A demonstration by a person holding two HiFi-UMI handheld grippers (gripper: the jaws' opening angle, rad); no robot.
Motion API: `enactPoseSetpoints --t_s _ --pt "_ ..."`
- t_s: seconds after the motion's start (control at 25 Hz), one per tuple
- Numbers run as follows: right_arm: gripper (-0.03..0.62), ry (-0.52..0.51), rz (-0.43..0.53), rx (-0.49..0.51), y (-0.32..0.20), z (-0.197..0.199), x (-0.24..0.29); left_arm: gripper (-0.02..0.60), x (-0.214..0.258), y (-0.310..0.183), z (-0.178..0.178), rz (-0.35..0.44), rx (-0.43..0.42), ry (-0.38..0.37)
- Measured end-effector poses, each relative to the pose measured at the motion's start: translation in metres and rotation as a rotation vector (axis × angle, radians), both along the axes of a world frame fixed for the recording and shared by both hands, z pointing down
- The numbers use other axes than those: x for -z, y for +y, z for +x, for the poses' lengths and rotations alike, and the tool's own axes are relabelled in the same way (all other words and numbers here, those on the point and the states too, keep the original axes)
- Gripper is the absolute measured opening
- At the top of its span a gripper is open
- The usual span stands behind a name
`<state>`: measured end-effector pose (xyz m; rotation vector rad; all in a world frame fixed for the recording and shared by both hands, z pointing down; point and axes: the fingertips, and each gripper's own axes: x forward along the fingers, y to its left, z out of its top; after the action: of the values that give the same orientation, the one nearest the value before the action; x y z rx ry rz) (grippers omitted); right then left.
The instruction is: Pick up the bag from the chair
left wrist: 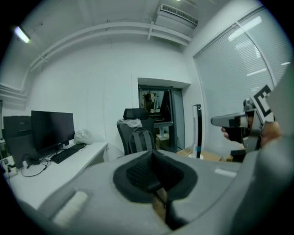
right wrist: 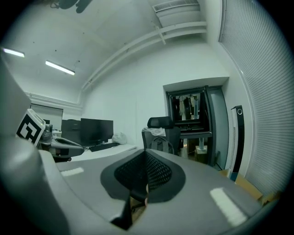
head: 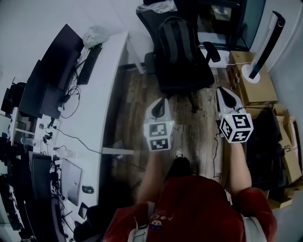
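Observation:
A dark grey backpack (head: 176,43) stands upright on the seat of a black office chair (head: 189,78), leaning against its backrest. In the left gripper view the backpack (left wrist: 140,139) is seen straight ahead, some way off, below the chair's headrest (left wrist: 135,114). In the right gripper view the backpack (right wrist: 159,144) is small and far. My left gripper (head: 162,101) is held above the wooden floor short of the chair, jaws shut and empty. To its right, my right gripper (head: 223,91) is level with it, also shut and empty. Neither touches the bag.
A long white desk (head: 102,90) with monitors (head: 59,56), a keyboard (head: 89,64) and cables runs along the left. Cardboard boxes (head: 255,85) and a tower fan (head: 265,45) stand at the right. A white cloth (head: 158,6) hangs on the chair's headrest.

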<state>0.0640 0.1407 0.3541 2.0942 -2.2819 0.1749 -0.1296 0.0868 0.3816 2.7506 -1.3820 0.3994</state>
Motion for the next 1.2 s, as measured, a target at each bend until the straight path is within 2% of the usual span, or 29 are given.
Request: enactPoseSetpoints --t_s 0.36,0.68,0.92,1.2 --pt "0.000 0.034 -0.034 -0.021 -0.108 -0.018 0.005 -0.003 0.003 -0.113 -0.016 -0.026 -0.022 0.031" --pt "0.000 0.056 -0.048 -0.044 -0.174 -0.025 0.006 -0.003 0.001 -0.186 -0.015 -0.044 -0.057 0.057" --pt "0.000 0.052 -0.041 -0.067 -0.204 -0.009 0.008 -0.003 0.002 -0.219 0.002 -0.036 -0.081 0.047" --pt "0.002 0.030 -0.039 -0.068 -0.247 0.021 -0.006 -0.003 -0.010 -0.259 0.021 -0.035 -0.057 0.010"
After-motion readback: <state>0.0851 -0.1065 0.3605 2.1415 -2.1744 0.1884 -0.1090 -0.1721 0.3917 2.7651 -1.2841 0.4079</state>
